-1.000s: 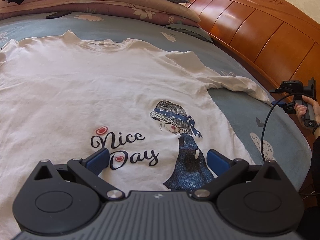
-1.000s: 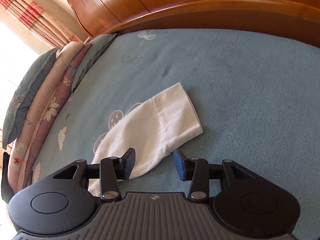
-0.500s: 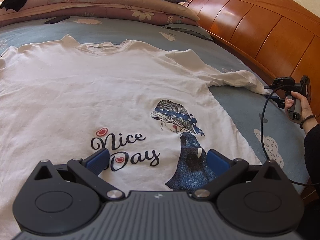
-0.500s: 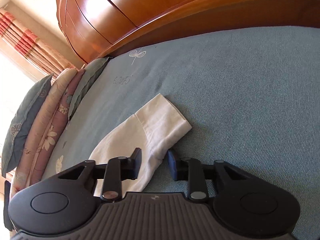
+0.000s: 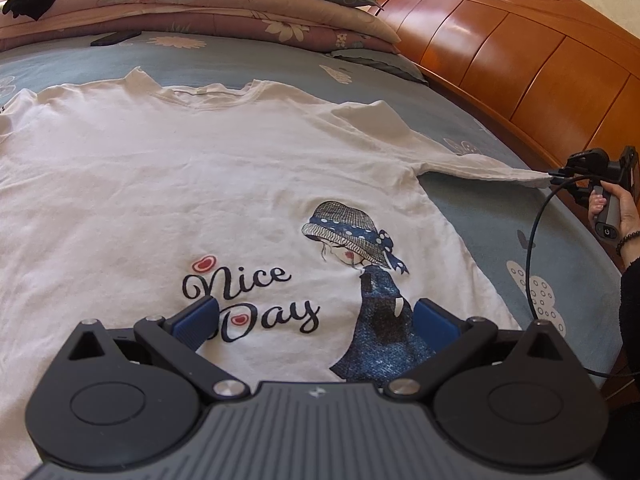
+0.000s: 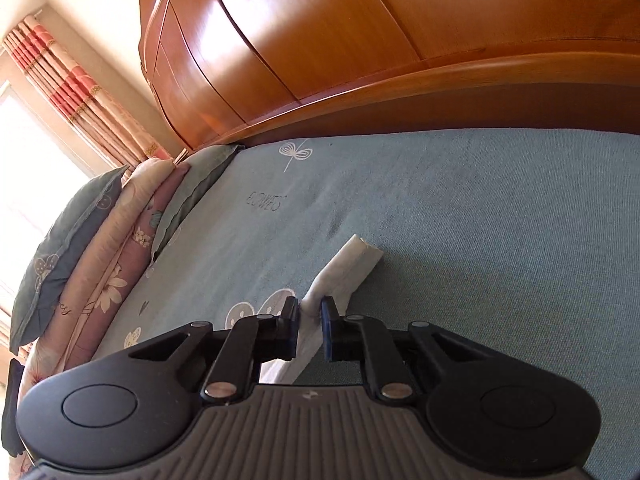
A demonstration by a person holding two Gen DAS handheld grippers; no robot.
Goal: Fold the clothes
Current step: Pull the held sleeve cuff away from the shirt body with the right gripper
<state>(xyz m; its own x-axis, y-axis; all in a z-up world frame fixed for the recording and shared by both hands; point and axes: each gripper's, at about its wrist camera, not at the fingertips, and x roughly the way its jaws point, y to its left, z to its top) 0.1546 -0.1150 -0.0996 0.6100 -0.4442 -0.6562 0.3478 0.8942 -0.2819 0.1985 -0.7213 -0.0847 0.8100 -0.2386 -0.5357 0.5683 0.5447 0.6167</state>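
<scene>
The T-shirt [image 5: 168, 184] is white, printed with black script "Nice Day", red hearts and a girl in a navy dress and a spotted blue hat. The sheet [image 6: 460, 208] is grey-blue with white flower and butterfly motifs. The quilts [image 5: 224, 12] are pink and cream with florals. The headboard [image 6: 320, 40] is glossy orange-brown wood. The curtain [image 6: 84, 88] is striped red and cream. Both grippers' pads [image 5: 196, 318] are blue on black bodies.

place: home bedroom; signs: wooden headboard [image 5: 520, 52], stacked quilts [image 5: 208, 8], striped curtain [image 6: 80, 92]
</scene>
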